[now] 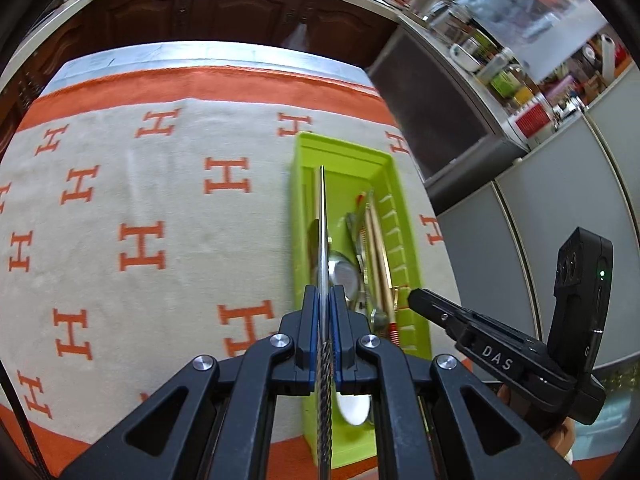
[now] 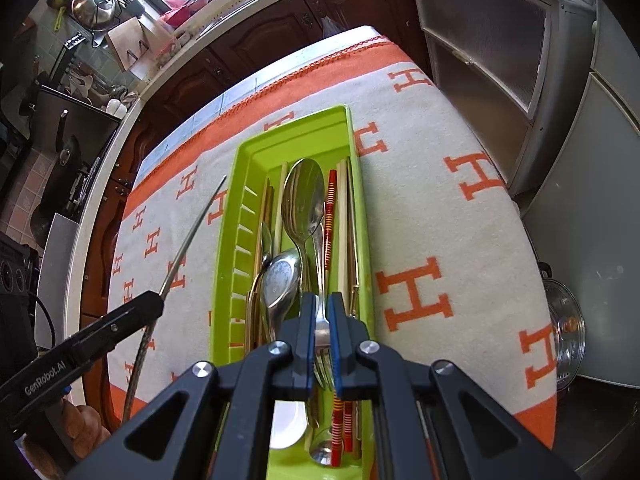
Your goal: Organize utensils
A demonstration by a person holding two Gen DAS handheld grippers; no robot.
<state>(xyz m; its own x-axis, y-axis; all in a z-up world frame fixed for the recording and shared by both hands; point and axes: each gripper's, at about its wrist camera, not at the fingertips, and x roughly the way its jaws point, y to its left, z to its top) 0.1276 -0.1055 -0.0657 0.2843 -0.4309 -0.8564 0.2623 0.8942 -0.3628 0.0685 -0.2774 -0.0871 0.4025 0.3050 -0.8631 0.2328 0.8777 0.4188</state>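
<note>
A lime green utensil tray (image 1: 344,152) (image 2: 248,152) lies on the H-patterned cloth and holds spoons (image 2: 304,196), chopsticks (image 2: 344,216) and a red striped chopstick (image 2: 330,216). My left gripper (image 1: 323,292) is shut on a thin metal knife (image 1: 322,216), seen edge-on above the tray's left side; the knife also shows in the right wrist view (image 2: 192,236) left of the tray. My right gripper (image 2: 320,300) is shut on a metal fork (image 2: 322,360) over the tray, tines toward the camera. The right gripper (image 1: 416,296) shows beside the tray's right edge.
The table is covered by a grey and orange cloth (image 1: 140,200). Dark wood cabinets (image 1: 208,8) stand behind it. A crowded counter (image 1: 500,72) and grey cabinets (image 1: 540,220) stand to the right. A pot lid (image 2: 566,328) lies low on the right.
</note>
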